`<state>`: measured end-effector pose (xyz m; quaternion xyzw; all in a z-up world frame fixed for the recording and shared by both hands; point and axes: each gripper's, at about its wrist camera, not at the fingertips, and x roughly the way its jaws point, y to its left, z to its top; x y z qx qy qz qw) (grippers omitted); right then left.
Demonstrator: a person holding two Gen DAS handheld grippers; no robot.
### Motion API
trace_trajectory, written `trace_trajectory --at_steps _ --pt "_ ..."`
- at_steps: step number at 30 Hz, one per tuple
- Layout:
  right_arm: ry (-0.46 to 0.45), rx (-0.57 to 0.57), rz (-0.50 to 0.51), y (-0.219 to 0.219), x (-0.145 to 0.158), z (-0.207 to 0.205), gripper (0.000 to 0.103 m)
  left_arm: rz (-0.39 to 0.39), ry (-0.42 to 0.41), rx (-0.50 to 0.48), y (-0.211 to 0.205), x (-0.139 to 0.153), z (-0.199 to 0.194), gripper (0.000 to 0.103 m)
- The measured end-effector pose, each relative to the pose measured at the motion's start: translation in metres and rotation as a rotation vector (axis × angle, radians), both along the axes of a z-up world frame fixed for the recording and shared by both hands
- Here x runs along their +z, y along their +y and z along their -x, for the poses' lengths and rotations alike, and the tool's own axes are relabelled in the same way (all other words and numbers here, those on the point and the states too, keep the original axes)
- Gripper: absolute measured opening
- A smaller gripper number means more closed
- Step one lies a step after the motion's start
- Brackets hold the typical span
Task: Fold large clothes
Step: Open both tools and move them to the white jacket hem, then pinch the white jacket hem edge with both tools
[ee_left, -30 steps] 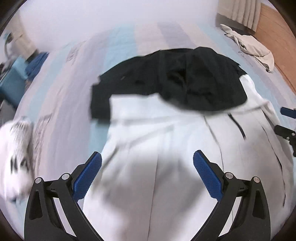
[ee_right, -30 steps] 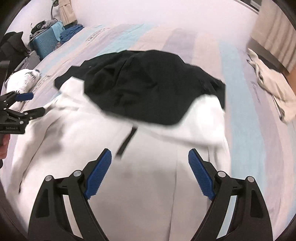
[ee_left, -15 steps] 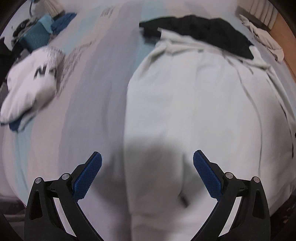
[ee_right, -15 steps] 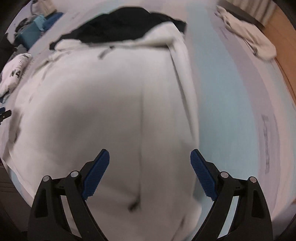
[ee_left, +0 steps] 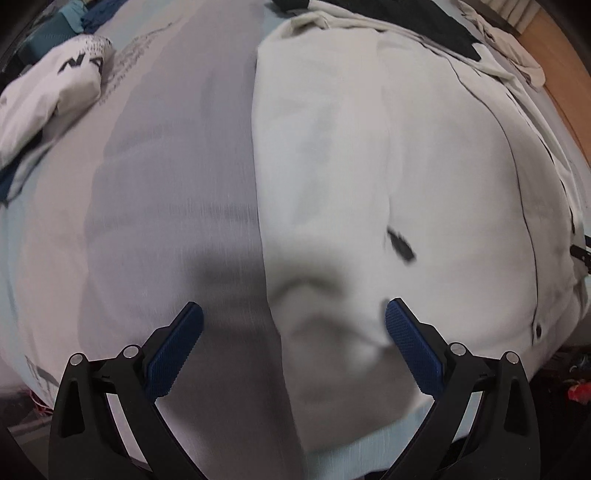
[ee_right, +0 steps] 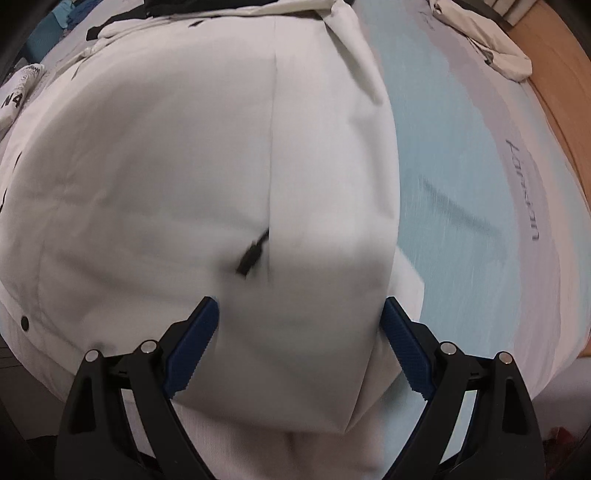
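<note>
One white coat [ee_left: 424,155] is seen spread flat on the striped bed [ee_left: 166,177], its near hem at the bed's front edge. The left gripper [ee_left: 293,332] is held over the coat's left hem corner with jaws spread wide and nothing clamped; cloth lies between the pads but is not pressed. The right gripper [ee_right: 299,332] is likewise released, its jaws straddling the right hem corner [ee_right: 347,424]. The fabric is judged soft, limp and fairly light, with some body from seams and lining; sagging is expected when lifted. A pinch at each hem corner, through all layers, is judged the best hold. Counted: one white coat, one black garment [ee_left: 406,18] at its far end, one printed white garment [ee_left: 48,92] at left, one pale garment [ee_right: 480,40] at far right, two grippers.
</note>
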<state>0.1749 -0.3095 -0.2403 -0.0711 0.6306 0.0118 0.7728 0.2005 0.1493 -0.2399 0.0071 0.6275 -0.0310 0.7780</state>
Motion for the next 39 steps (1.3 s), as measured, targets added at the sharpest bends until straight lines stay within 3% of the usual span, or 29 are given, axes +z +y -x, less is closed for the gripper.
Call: trace_trajectory --at_steps 7,11,18,21,24,29,32,34,36,39 --pt "0.031 -0.02 -0.02 -0.01 -0.002 0.023 0.085 0.087 0.015 -0.006 0.001 -0.005 0.022 0.095" --pt "0.036 -0.05 -0.062 -0.018 0.0 0.036 0.085 0.125 0.035 -0.046 -0.002 -0.011 0.031 0.086" --pt "0.044 -0.033 -0.116 -0.031 0.005 0.049 0.085 0.185 0.072 -0.03 0.014 -0.007 0.034 0.043" --pt "0.055 -0.034 -0.163 -0.042 0.01 0.054 0.085 0.164 0.09 -0.052 0.014 -0.004 0.033 0.033" --pt "0.078 -0.035 -0.195 -0.052 0.011 0.057 0.085 0.146 0.105 -0.055 0.011 -0.002 0.032 0.03" --pt "0.064 -0.119 -0.201 -0.089 0.012 0.053 0.085 0.151 0.125 -0.017 0.013 -0.005 0.036 0.032" --pt "0.065 -0.171 -0.224 -0.108 0.01 0.049 0.085 0.145 0.14 -0.018 0.009 -0.008 0.038 0.047" --pt "0.074 -0.152 -0.245 -0.109 0.008 0.045 0.085 0.161 0.147 -0.026 0.005 -0.009 0.039 0.074" --pt "0.087 -0.106 -0.248 -0.101 0.007 0.041 0.085 0.138 0.15 -0.046 -0.004 -0.01 0.038 0.08" --pt "0.111 -0.076 -0.244 -0.089 0.002 0.045 0.084 0.139 0.146 -0.028 -0.006 -0.011 0.037 0.08"
